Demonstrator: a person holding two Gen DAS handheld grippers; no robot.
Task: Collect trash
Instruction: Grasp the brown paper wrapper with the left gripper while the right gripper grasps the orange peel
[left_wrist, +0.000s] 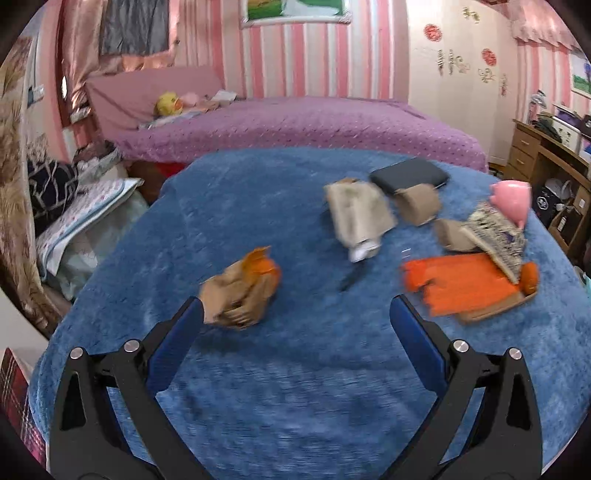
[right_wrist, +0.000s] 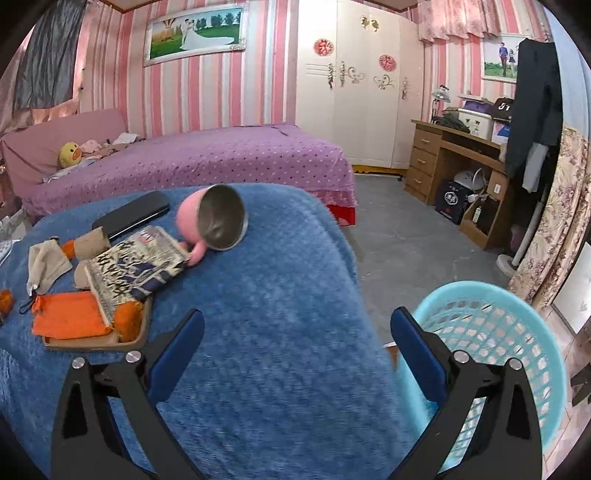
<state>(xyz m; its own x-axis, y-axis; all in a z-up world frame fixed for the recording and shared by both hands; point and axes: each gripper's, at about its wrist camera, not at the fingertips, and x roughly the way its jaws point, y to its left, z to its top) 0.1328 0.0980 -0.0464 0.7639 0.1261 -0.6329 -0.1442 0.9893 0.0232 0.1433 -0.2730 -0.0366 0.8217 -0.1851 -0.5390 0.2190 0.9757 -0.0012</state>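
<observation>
The left claw (left_wrist: 295, 314) is wide open and holds nothing. Its left finger (left_wrist: 177, 343) is right beside a crumpled brown and orange paper ball (left_wrist: 240, 291), which sits near the left side of the blue blanket (left_wrist: 258, 387). To grab it well, I think the claw should slide a bit left so the ball sits between both fingers, then squeeze gently.

More stuff lies toward the far right corner of the blanket: a tan paper bag (left_wrist: 358, 218), a black phone (left_wrist: 410, 177), a brown paper lump (left_wrist: 417, 203), an orange piece (left_wrist: 461, 282) on a cardboard tray (left_wrist: 495, 312), a printed wrapper (left_wrist: 495, 236) and a pink cup (left_wrist: 511, 199) tipped on its side.

The right claw (right_wrist: 295, 332) is also wide open and empty. It hangs over the blanket's right edge, just beside the light blue basket (right_wrist: 498, 325) on the floor. The trash likely goes there.
</observation>
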